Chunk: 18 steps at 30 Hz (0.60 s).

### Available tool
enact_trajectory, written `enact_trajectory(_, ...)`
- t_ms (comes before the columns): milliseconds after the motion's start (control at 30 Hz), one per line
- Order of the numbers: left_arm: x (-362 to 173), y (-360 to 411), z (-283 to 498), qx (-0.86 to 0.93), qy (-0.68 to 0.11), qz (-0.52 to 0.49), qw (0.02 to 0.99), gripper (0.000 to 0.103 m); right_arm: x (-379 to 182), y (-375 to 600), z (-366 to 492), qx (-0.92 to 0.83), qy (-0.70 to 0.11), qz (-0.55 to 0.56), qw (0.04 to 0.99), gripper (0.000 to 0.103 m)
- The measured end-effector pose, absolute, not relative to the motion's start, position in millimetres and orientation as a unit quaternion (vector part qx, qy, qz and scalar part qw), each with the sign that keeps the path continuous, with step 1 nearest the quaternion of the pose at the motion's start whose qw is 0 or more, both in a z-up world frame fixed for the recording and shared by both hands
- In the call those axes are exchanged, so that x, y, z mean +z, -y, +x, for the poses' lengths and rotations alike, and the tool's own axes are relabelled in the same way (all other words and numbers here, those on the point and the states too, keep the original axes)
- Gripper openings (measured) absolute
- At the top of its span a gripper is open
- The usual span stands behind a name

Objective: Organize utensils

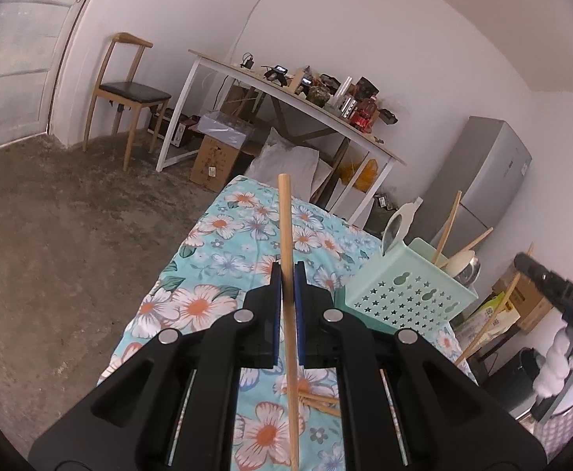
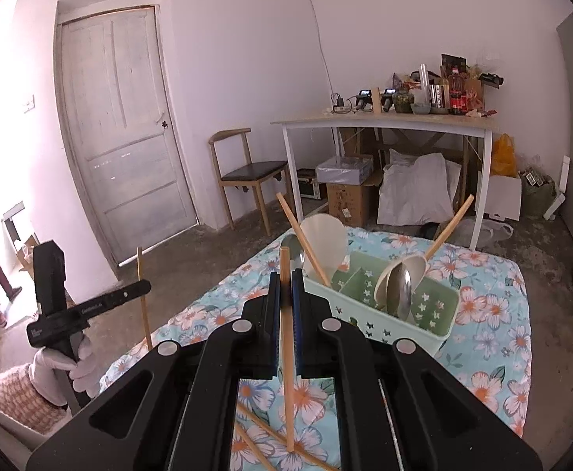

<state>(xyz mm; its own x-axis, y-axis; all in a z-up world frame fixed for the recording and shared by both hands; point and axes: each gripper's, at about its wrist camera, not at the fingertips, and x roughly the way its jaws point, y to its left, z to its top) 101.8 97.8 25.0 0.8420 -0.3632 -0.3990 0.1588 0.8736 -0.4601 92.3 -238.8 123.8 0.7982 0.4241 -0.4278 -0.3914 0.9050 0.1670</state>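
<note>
Upright between the blue pads of the left gripper [image 1: 287,274] stands a wooden chopstick [image 1: 288,274], pinched along its shaft, its top end well above the fingers and its lower end down over the floral tablecloth [image 1: 223,243]. Likewise the right gripper [image 2: 285,284] is pressed together on a second chopstick [image 2: 286,337], held near vertical, its lower tip touching or just above the cloth. More loose chopsticks [image 2: 255,431] lie crossed on the cloth beneath that gripper. Just beyond stands a mint-green utensil caddy [image 2: 384,314] with star cut-outs; it holds a metal spoon [image 2: 402,290], a cream ladle [image 2: 400,271], a pale spatula [image 2: 325,239] and several chopsticks leaning out. Behind the table are a wooden chair [image 2: 247,172], a white desk [image 2: 384,121] and a door [image 2: 121,129].
</note>
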Motion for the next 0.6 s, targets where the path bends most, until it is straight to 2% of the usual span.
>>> enact_trajectory(200, 31, -95, 98, -0.143, -0.242, -0.2, 0.939, 0.005, 149, 240, 92, 0.217, -0.206, 0.03, 0.954, 0.006)
enact_trajectory(600, 34, -92, 94, -0.141, -0.238, -0.189, 0.942, 0.005, 241, 257, 100, 0.193, -0.088, 0.011, 0.977, 0.006)
